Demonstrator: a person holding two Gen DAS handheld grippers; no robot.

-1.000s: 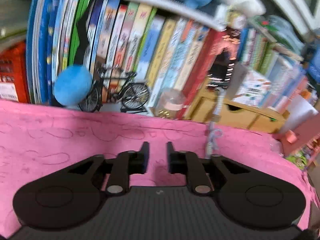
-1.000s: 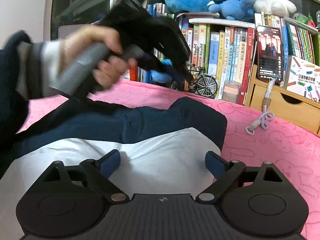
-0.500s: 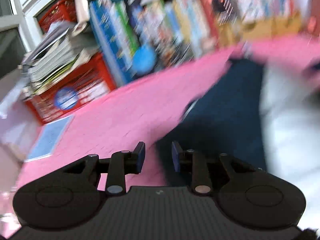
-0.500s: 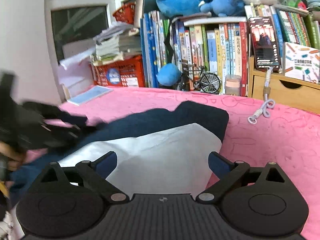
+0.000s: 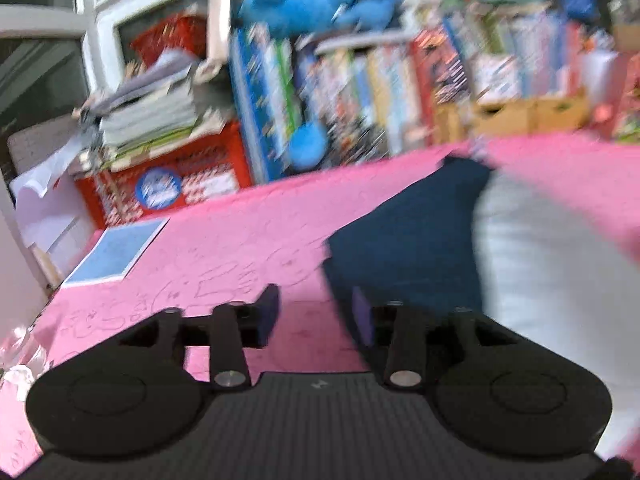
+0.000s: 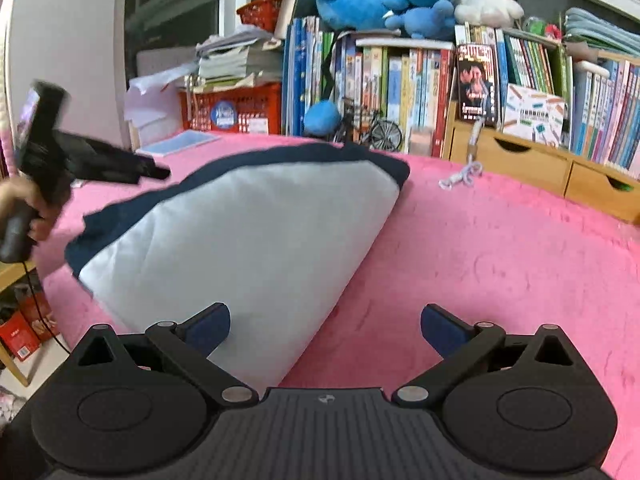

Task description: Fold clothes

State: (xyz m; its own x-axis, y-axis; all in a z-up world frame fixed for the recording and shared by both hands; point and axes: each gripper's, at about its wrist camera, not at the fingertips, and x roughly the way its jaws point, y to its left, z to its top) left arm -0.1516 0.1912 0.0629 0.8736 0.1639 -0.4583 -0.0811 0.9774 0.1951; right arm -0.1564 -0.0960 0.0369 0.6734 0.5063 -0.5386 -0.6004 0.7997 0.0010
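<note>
Pink blanket [image 5: 224,240] fills the blurred left wrist view; left gripper [image 5: 312,316] fingers opening, nothing between them, navy-and-white garment [image 5: 432,240] lying just ahead and right. Right wrist view: right gripper [image 6: 324,326] fingers opening, spread wide and empty over the garment's near white edge.

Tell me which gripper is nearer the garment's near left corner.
Left. The left gripper, its jaws opening with nothing between them, hovers just beside that corner of the garment. The right gripper, wide open, sits at the garment's near right edge.
</note>
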